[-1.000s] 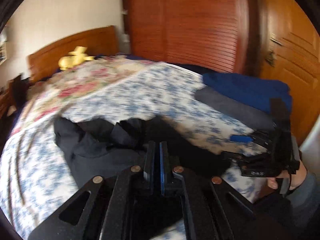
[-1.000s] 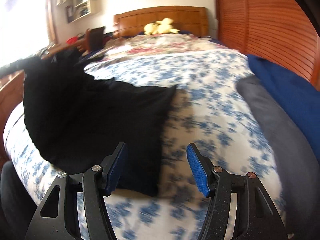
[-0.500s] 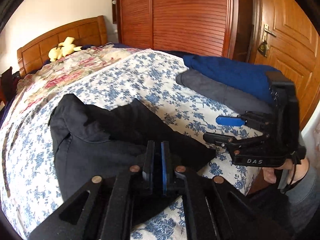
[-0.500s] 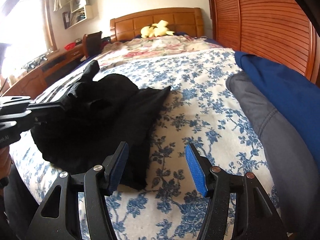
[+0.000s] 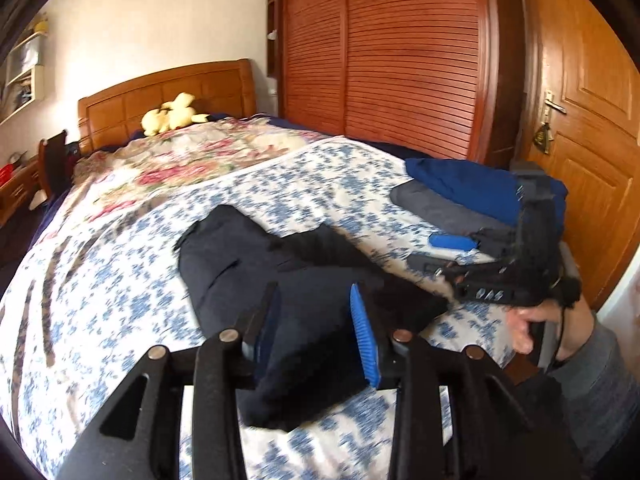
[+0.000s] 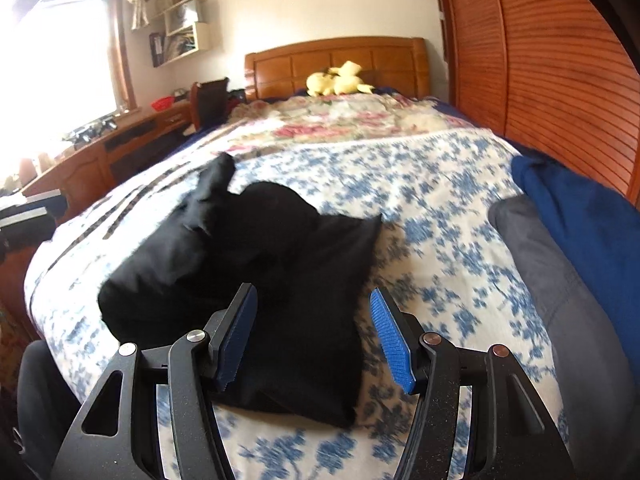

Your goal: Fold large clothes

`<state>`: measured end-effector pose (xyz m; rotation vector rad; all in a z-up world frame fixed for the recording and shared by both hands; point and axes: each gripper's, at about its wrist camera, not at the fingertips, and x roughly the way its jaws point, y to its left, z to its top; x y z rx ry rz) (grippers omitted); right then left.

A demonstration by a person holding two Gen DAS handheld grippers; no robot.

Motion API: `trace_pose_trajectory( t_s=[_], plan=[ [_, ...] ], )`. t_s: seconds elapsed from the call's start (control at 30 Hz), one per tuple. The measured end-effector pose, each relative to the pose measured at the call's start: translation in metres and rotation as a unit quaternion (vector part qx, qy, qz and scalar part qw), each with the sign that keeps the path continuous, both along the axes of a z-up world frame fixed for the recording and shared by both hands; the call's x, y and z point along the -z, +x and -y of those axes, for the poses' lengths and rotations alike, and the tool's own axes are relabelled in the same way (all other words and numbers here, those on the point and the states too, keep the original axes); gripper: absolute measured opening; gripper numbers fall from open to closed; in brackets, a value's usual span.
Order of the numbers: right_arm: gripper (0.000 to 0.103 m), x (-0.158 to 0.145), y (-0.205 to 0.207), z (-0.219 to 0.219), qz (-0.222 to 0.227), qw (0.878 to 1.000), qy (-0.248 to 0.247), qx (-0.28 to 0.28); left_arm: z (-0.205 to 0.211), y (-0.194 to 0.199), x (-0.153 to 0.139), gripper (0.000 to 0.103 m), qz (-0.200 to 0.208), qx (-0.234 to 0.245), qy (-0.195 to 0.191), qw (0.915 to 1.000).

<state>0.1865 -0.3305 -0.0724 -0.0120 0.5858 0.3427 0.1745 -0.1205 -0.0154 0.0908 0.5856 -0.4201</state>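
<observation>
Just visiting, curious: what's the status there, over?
Left claw opening, nothing gripped. Right claw open, empty. Black garment crumpled on bed. Nothing in the way.

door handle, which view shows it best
The left wrist view. The door handle shows there at the right edge, on the wooden door with something hanging just below it. The right wrist view does not take in the door at all, only the slatted wardrobe on that side.

Black garment (image 6: 256, 264) — rumpled, partly folded — lies on the bedspread's (image 6: 440, 208) near edge.
</observation>
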Motion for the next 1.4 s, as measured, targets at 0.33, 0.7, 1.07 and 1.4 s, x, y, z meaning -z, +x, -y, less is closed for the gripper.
trace_pose_trajectory(
  t_s=[0.33, 0.7, 1.07, 1.4],
  plan=[
    [0.061, -0.021, 0.009, -0.059, 0.033, 0.997, -0.013, -0.071, -0.052, -0.003, 0.023, 0.035, 0.005, -0.072, 0.011, 0.9973],
    [0.061, 0.012, 0.04, -0.1, -0.03, 0.993, -0.014, -0.115, -0.081, -0.003, 0.046, 0.035, -0.017, -0.092, -0.001, 0.9956],
    [0.061, 0.04, 0.049, -0.1, -0.074, 0.99, -0.013, -0.119, -0.095, -0.004, 0.069, 0.035, -0.049, -0.104, -0.009, 0.9934],
    [0.021, 0.039, 0.041, -0.102, -0.092, 0.983, 0.004, -0.157, -0.088, -0.001, 0.076, 0.035, -0.064, -0.096, -0.003, 0.9933]
  ],
)
